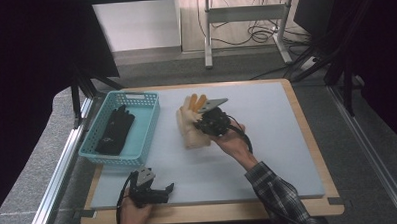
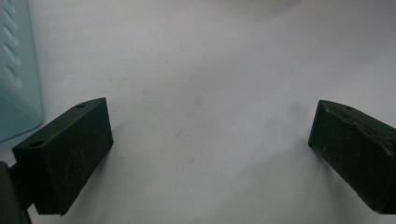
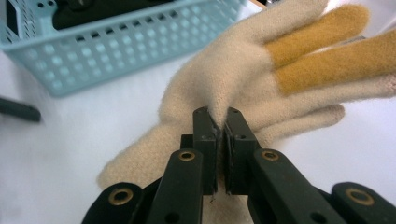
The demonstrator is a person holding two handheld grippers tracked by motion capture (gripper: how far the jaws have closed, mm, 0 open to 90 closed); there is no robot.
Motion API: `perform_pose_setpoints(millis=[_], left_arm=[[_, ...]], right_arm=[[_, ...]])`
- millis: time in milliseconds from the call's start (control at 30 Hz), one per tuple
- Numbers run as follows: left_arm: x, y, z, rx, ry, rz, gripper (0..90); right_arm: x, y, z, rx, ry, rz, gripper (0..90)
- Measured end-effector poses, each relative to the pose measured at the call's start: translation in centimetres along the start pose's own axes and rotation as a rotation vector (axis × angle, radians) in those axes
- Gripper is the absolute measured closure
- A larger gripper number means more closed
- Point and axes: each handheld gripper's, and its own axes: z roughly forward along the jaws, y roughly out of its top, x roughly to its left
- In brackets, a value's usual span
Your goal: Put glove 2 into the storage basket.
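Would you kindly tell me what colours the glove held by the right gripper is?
Cream glove with two mustard-yellow fingers; right gripper view shows it best.

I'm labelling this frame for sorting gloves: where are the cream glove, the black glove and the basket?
cream glove (image 3: pixel 224 79), right gripper view, palm.
black glove (image 1: pixel 116 131), high view, palm.
basket (image 1: pixel 153 124), high view, right rim.

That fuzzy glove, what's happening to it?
A person works two grippers at a white table. The right gripper has its jaws shut on a pinch of the cream glove with orange fingers. The left gripper rests open near the table's front edge. A black glove lies in the blue basket.
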Motion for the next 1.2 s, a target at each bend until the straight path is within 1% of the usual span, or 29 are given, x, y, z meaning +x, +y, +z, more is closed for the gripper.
perform_pose_setpoints(millis=[33,67,167,233,333,467,600,733,767,833,900,967,1033,1067,1100,1167,1200], left_arm=[[0.0,0.0,0.0,0.001,0.0,0.001,0.0],[0.0,0.0,0.0,0.001,0.001,0.0,0.0],[0.0,0.0,0.0,0.004,0.001,-0.001,0.0],[0.0,0.0,0.0,0.003,0.002,-0.001,0.0],[0.0,0.0,0.0,0.003,0.002,-0.002,0.0],[0.0,0.0,0.0,0.003,0.003,-0.003,0.0],[0.0,0.0,0.0,0.002,0.004,-0.003,0.0],[0.0,0.0,0.0,0.002,0.004,-0.003,0.0],[0.0,0.0,0.0,0.002,0.004,-0.003,0.0],[0.0,0.0,0.0,0.002,0.004,-0.003,0.0],[0.0,0.0,0.0,0.001,0.004,-0.003,0.0],[0.0,0.0,0.0,0.002,0.004,-0.003,0.0],[0.0,0.0,0.0,0.002,0.004,-0.003,0.0],[0.0,0.0,0.0,0.002,0.004,-0.003,0.0],[0.0,0.0,0.0,0.002,0.004,-0.003,0.0],[0.0,0.0,0.0,0.002,0.004,-0.003,0.0],[0.0,0.0,0.0,0.002,0.004,-0.003,0.0]], right_arm=[[-0.4,-0.8,-0.9,-0.001,-0.009,0.017,84.2],[-0.7,-1.3,-1.4,0.002,-0.013,0.025,84.1],[-1.3,-3.4,-3.3,0.009,-0.032,0.074,84.1],[-1.5,-4.7,-4.4,0.014,-0.04,0.094,84.0],[-1.2,-6.6,-5.6,0.03,-0.047,0.125,83.9],[-0.4,-8.8,-6.3,0.054,-0.049,0.148,83.6],[0.8,-10.9,-6.0,0.076,-0.04,0.158,83.0],[1.5,-12.0,-5.2,0.089,-0.02,0.167,80.0],[1.6,-12.3,-4.9,0.095,-0.014,0.167,75.9],[1.8,-12.5,-4.8,0.088,-0.017,0.16,65.9],[1.8,-12.4,-5.2,0.066,-0.024,0.158,58.7],[1.5,-12.2,-6.1,0.041,-0.029,0.158,54.2],[1.1,-12.2,-6.9,0.023,-0.045,0.159,54.3],[0.9,-12.2,-7.2,0.02,-0.051,0.163,56.5],[0.7,-12.4,-7.5,0.017,-0.058,0.166,61.6],[0.2,-13.1,-8.1,0.015,-0.078,0.174,68.7],[0.1,-13.3,-8.3,0.015,-0.082,0.181,70.6]])
